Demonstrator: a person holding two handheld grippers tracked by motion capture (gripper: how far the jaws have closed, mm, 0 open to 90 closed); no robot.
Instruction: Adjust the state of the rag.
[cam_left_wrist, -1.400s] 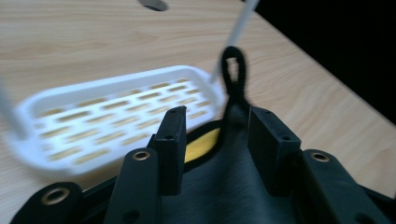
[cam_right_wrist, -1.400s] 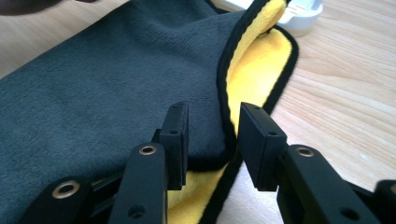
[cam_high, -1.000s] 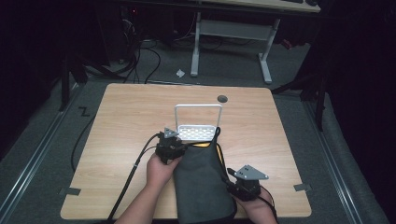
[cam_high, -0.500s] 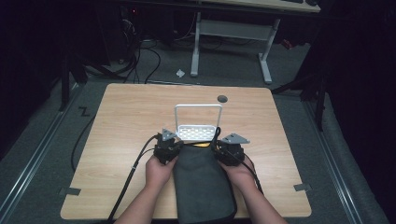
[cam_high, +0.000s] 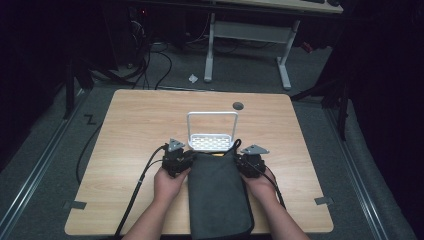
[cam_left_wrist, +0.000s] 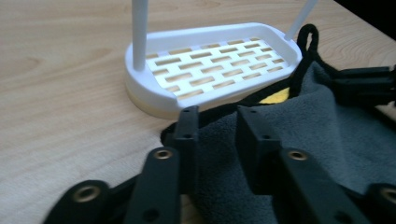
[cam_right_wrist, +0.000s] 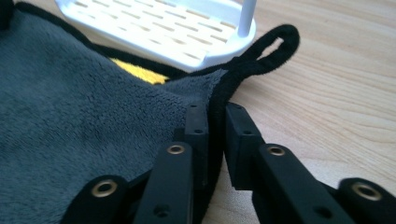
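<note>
A dark grey towel (cam_high: 219, 195) with black trim lies folded on the wooden table (cam_high: 135, 125), reaching from the front edge to a small white slotted rack (cam_high: 212, 142) with a hoop handle. My left gripper (cam_high: 187, 160) is at the towel's far left corner and my right gripper (cam_high: 241, 162) at its far right corner. In the left gripper view the left gripper (cam_left_wrist: 217, 122) holds the towel (cam_left_wrist: 327, 140) between its jaws. In the right gripper view the right gripper (cam_right_wrist: 217, 114) is shut on the towel's (cam_right_wrist: 70, 116) black edge, just below its hanging loop (cam_right_wrist: 275, 42). A yellow tag (cam_right_wrist: 135, 70) peeks out beside the rack (cam_right_wrist: 154, 28).
A dark round grommet (cam_high: 238, 105) sits in the table behind the rack. Cables trail from both grippers toward the front edge. Past the table stand a desk frame (cam_high: 247, 35) and floor cables (cam_high: 150, 55). Bare wood lies to the left and right.
My right gripper has moved from the towel's near right side up to its far right corner and closed on the edge. The left gripper has stayed at the far left corner.
</note>
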